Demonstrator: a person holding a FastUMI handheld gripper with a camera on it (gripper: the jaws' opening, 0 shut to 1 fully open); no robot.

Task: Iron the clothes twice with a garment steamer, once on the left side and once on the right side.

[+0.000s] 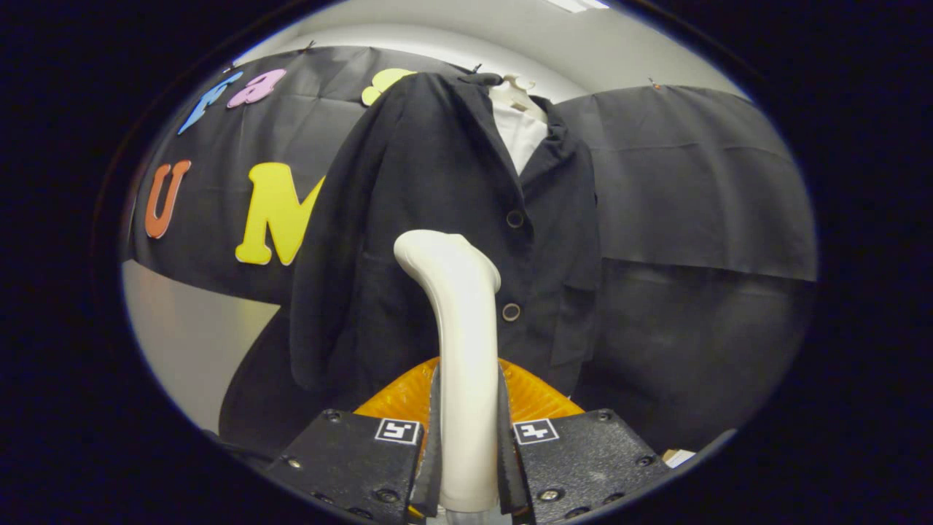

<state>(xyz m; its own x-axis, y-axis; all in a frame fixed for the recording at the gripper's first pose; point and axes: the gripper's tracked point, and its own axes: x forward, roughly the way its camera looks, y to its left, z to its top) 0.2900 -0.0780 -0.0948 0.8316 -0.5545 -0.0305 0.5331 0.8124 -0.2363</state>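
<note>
A dark jacket (437, 219) hangs on a white hanger (514, 91) over a white shirt (521, 135), just beyond my fingers. Two buttons (514, 218) run down its front. My gripper (468, 437) is shut on the white garment steamer (459, 343), both fingers pressing its upright handle. The steamer's curved head leans toward the jacket's left front panel, around waist height, close to the cloth; whether it touches I cannot tell. An orange part (397, 397) of the steamer shows behind the handle, just past my fingers.
Black cloth (692, 182) covers the booth wall behind and to both sides of the jacket. A pale wall section (189, 335) shows low at the left. A small white scrap (678, 458) lies low at the right.
</note>
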